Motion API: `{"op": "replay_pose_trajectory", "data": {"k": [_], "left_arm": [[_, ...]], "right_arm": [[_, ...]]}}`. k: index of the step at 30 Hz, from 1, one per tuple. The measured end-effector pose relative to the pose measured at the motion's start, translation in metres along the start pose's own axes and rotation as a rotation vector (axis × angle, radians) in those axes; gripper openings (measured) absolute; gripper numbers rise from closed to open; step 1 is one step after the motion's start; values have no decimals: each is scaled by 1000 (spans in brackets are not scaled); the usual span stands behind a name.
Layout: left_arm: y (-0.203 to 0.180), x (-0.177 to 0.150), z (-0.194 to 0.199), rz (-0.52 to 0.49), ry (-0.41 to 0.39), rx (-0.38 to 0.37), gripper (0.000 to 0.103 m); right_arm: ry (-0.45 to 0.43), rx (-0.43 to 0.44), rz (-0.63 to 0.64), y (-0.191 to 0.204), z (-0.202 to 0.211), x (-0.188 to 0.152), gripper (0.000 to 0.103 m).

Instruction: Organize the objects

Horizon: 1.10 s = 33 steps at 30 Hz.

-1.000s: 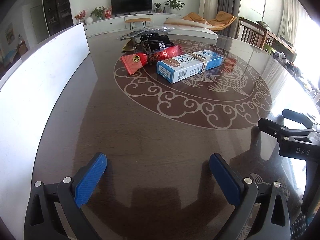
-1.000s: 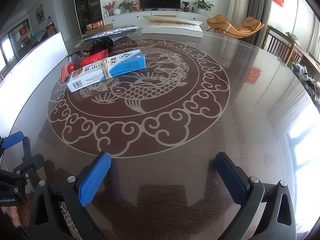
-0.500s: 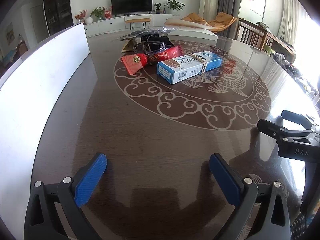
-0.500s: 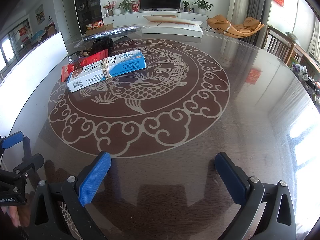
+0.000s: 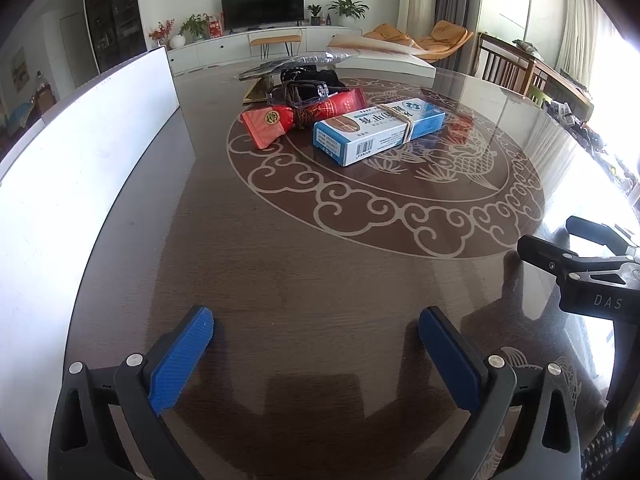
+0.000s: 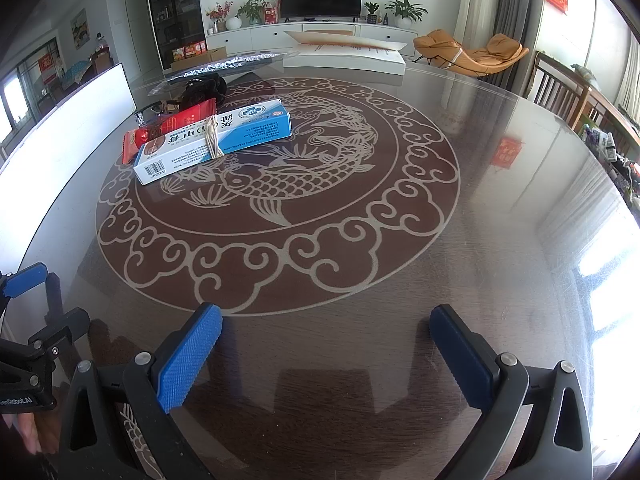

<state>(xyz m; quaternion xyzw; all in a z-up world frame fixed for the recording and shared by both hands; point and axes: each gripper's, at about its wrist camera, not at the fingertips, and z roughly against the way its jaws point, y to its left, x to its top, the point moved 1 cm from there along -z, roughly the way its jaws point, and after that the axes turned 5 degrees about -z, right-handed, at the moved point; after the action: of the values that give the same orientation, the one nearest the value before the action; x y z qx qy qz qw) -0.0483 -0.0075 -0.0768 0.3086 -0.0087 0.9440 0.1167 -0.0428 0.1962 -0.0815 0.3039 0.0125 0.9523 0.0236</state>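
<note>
Filling most of both views is the big round dark table (image 5: 304, 264) with its pale fish-and-cloud pattern, so I'll use that pattern as the reference. A tall white board (image 5: 80, 168) stands along the table edge, off to the left of the pattern. Beyond the pattern's far rim sits a flat white box (image 6: 344, 58) and a silvery foil bag (image 6: 228, 65). On the pattern's far-left part there's a blue and white carton (image 5: 378, 130) with a rubber band around its middle, and touching it on its far side is a red packet (image 5: 296, 116). Clear glasses (image 5: 304, 92) and something black (image 6: 204, 90) are piled right behind the packet. The left claw (image 5: 316, 344) hangs over bare wood on the near side of the pattern, spread wide, nothing in it. The right claw (image 6: 326, 340) is over the pattern's near rim, also wide apart and holding nothing.
</note>
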Motion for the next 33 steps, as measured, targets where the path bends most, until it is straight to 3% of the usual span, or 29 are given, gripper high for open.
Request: {"op": "replay_pose_trajectory", "data": {"k": [33], "left_arm": [[0, 0, 2, 1, -3, -5, 103]], "right_arm": [[0, 0, 0, 0, 0, 0, 103]]}}
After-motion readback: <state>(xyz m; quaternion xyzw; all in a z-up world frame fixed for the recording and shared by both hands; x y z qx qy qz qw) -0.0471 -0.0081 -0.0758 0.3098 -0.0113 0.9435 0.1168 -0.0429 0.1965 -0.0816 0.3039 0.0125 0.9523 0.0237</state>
